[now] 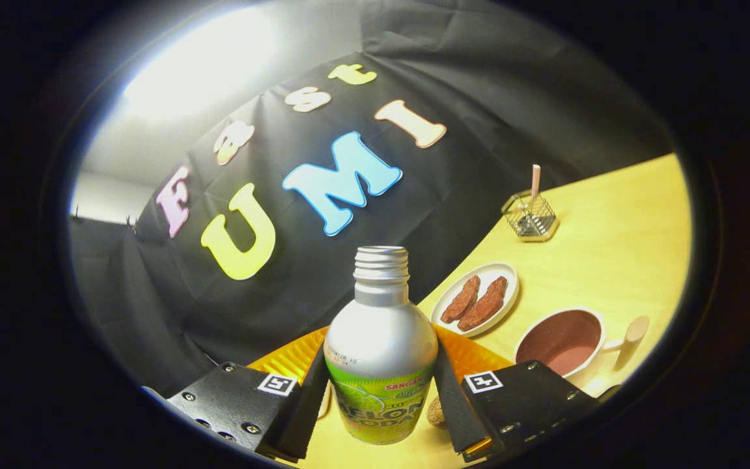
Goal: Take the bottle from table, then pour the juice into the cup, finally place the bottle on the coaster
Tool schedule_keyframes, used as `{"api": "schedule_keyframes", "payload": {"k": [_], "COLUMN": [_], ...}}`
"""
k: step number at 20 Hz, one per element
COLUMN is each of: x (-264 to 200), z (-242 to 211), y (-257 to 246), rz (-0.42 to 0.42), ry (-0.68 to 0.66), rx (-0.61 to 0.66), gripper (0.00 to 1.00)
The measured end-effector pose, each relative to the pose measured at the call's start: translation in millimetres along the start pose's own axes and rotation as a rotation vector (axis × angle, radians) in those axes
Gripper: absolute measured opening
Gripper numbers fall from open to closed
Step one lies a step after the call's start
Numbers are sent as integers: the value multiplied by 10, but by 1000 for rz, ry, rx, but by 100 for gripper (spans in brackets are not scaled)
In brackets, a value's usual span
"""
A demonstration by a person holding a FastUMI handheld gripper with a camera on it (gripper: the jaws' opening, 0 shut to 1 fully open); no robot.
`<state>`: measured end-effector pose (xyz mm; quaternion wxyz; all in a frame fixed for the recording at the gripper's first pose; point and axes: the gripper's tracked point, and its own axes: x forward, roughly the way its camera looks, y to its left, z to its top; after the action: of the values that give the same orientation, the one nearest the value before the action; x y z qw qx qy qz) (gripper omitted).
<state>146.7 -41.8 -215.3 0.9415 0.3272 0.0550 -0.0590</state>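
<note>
The bottle (381, 345) is being held between the jaws of the gripper (380, 397) at the lower centre of the frame — both fingers (306, 397) are being pressed against its sides, at the level of the green label. The bottle is being kept upright against the tilted scene, its threaded neck uncapped and its silver shoulder showing above the fingers. Behind the bottle an orange ribbed coaster (287, 358) is being partly hidden, its edge showing on both sides of the bottle. To the right of the bottle, in the lower right of the frame, the cup (564, 340) with a side handle is being seen on the yellow table (616, 254); a brownish inside is showing in it. Between the cup and the bottle's neck a white plate (508, 273) is carrying two brown pieces of food (477, 302). Further up, towards the right edge, a small wire holder (531, 220) is standing with a stick in it — well apart from the cup.
</note>
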Motion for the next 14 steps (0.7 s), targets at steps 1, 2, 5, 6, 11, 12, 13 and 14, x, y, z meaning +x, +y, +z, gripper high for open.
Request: {"api": "schedule_keyframes", "payload": {"k": [1,2,5,6,11,12,13,14], "x": [-6,-9,27,21,-43,-13,16,34], "z": [54,75,130,142,285,256,216,181], "y": [46,87,237,226,316,385,434,458], "rz": [-10,-17,-13,-47,-167,-153,-139,-130], "ry": [-12,-18,-35,-40,-66,-65,-62,-58], "rx": [-53,-106,-247,-299,-622,-637,-647,-654], "gripper": [79,79,79,79,79,79,79,79]}}
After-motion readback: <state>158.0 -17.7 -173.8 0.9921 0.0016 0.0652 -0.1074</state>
